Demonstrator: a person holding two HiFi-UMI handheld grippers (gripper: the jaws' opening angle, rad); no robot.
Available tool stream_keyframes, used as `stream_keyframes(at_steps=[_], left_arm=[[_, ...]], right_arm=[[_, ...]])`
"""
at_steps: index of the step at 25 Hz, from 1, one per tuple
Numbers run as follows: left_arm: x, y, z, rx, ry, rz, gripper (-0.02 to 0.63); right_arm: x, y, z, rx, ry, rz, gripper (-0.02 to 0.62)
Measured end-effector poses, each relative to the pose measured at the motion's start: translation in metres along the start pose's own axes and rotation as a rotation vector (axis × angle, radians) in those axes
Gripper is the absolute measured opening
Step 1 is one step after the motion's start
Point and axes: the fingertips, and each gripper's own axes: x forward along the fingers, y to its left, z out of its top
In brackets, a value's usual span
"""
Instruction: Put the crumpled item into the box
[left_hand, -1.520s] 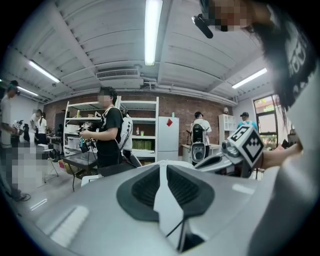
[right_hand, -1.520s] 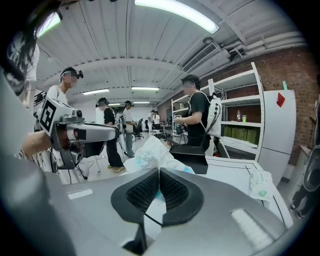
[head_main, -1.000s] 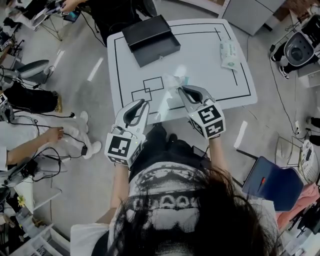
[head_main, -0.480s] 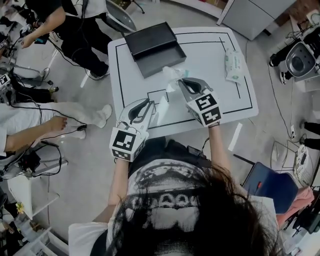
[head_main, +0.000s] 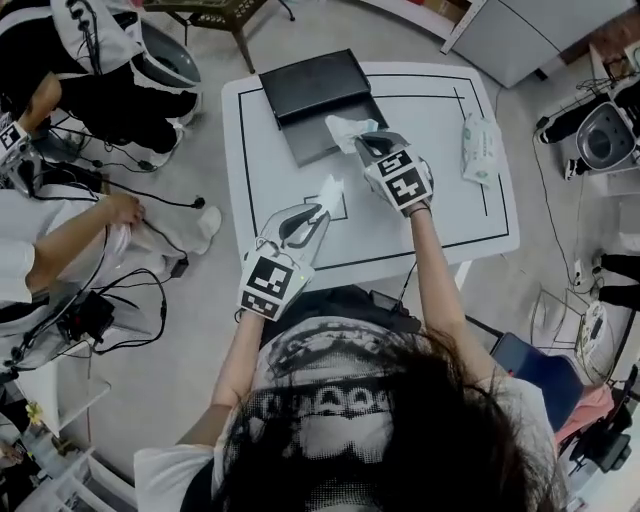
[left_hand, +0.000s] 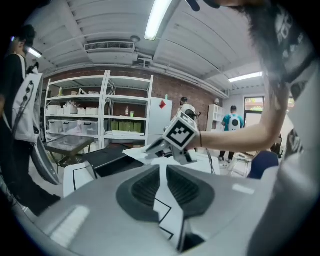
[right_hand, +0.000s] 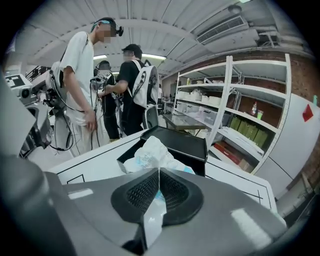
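The right gripper is pinching a crumpled white wrapper with faint bluish print. In the right gripper view its jaws are pressing together on the wrapper's lower tail while the bunched part is bulging out past the right gripper. From the head view the wrapper is showing against the near right corner of the black box, which is sitting open at the far left of the white table. Whether the wrapper is touching the box or hanging just above it cannot be told. In the right gripper view the box is lying directly behind the wrapper, its dark hollow opening just beyond the plastic. The left gripper is hovering over the near part of the table, well short of the box, with its jaws drawn in to a thin slit. In the left gripper view nothing is sitting between the jaws of the left gripper, and only the table's black outline marks are showing through the gap. That view is also catching the right gripper holding the wrapper out beside the box. A pack of wipes is lying on the table's right side, apart from both grippers. Two people are standing beyond the table, beside metal shelving.
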Motion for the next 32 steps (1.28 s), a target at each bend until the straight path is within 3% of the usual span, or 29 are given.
stream_keyframes(at_steps=[13,21,23,27,32], left_arm=[[0.007,0.012,-0.014,-0.012,0.033,-0.018,0.0],[0.008,0.001,-0.017,0.007,0.045,-0.06,0.0],[0.007,-0.001,-0.018,0.007,0.047,-0.067,0.0],[0.007,-0.003,-0.018,0.009,0.045,-0.074,0.0],[0.004,-0.004,-0.018,0.014,0.041,-0.077,0.0]], right_arm=[[0.081,-0.036,-0.008,-0.114,0.19,0.022,0.012],[0.105,-0.032,-0.028,-0.156,0.328,0.053,0.014],[0.107,-0.032,-0.03,-0.117,0.336,0.055,0.02],[0.102,-0.033,-0.031,-0.068,0.326,0.046,0.095],[0.077,-0.027,-0.014,-0.031,0.227,0.032,0.095]])
